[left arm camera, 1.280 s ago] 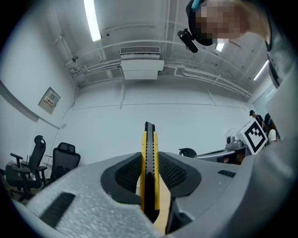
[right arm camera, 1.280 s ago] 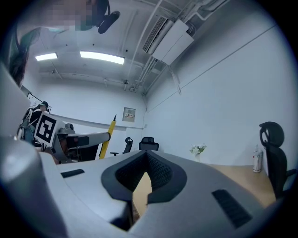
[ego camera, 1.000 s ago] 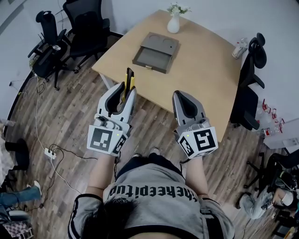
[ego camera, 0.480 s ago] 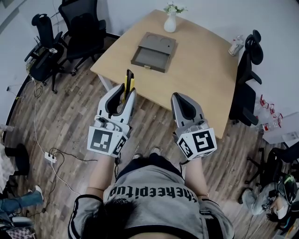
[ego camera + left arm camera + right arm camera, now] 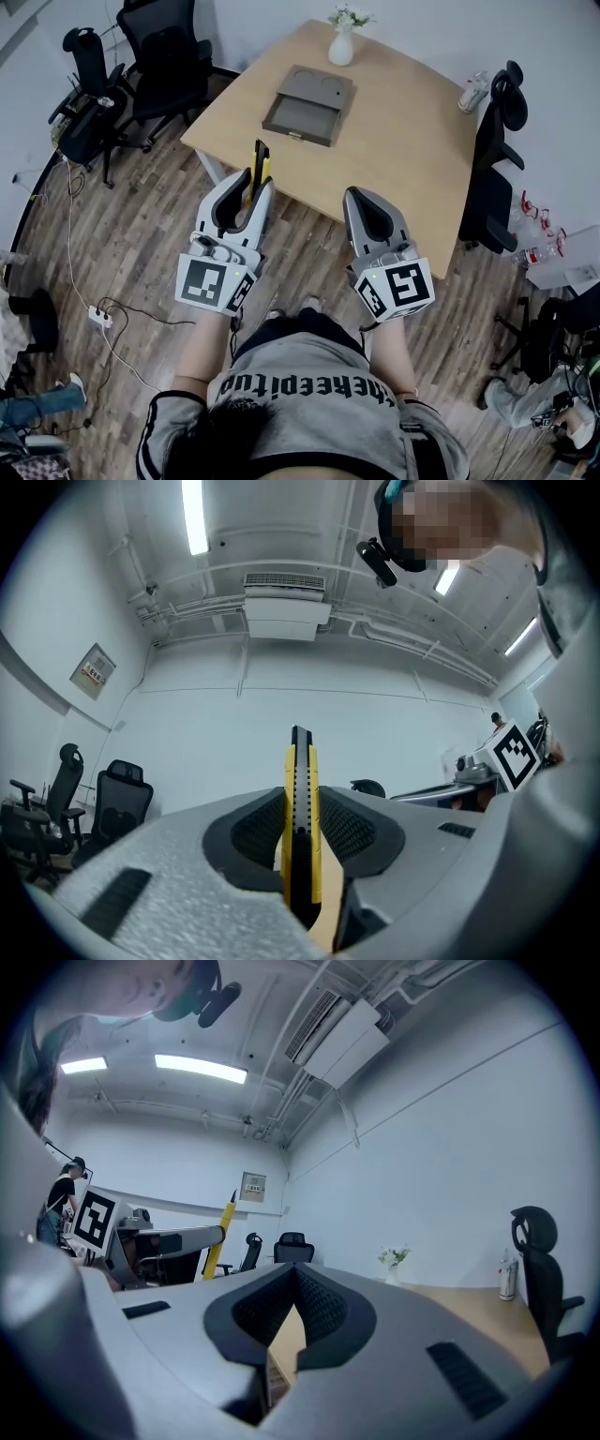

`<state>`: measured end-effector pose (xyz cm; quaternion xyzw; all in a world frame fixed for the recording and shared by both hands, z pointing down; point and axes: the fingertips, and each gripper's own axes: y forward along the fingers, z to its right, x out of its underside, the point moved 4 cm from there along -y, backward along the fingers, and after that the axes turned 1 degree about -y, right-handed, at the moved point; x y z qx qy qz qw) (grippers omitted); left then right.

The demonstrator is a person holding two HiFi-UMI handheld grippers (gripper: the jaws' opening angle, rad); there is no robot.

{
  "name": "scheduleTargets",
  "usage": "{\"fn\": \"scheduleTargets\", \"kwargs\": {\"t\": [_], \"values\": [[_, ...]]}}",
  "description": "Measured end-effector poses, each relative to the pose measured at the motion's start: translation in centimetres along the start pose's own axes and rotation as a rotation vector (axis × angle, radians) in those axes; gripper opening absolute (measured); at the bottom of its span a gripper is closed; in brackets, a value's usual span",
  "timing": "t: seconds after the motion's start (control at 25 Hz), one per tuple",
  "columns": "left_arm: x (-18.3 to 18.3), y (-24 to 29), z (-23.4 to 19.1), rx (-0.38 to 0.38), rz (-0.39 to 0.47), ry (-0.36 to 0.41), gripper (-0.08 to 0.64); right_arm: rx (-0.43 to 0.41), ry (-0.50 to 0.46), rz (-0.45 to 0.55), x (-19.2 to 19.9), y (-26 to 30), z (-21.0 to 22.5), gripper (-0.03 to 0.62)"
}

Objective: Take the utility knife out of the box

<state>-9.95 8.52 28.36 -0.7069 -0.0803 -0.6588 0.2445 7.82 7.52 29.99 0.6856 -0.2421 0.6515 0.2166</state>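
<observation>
A yellow-and-black utility knife (image 5: 259, 159) stands out of my left gripper (image 5: 255, 181), which is shut on its handle above the wooden floor, in front of the table. In the left gripper view the knife (image 5: 301, 771) rises upright between the dark pads of the left gripper (image 5: 300, 810). The grey open box (image 5: 298, 119) lies on the table (image 5: 403, 141), well beyond both grippers. Beside the left one, my right gripper (image 5: 363, 193) is shut with nothing in it. In the right gripper view the right gripper's (image 5: 295, 1272) pads meet at the tips, and the knife (image 5: 223, 1227) shows at the left.
A white vase with flowers (image 5: 341, 43) stands at the table's far edge and a bottle (image 5: 471, 94) at its right edge. Black office chairs (image 5: 169, 56) stand at the left, another (image 5: 492, 187) at the right. A power strip with cables (image 5: 98, 314) lies on the floor.
</observation>
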Motion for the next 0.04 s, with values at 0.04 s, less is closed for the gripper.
{"fn": "scheduleTargets", "kwargs": {"t": [0.04], "values": [[-0.01, 0.14, 0.01, 0.0, 0.0, 0.0, 0.126, 0.002, 0.001, 0.0, -0.01, 0.03, 0.13, 0.006]]}}
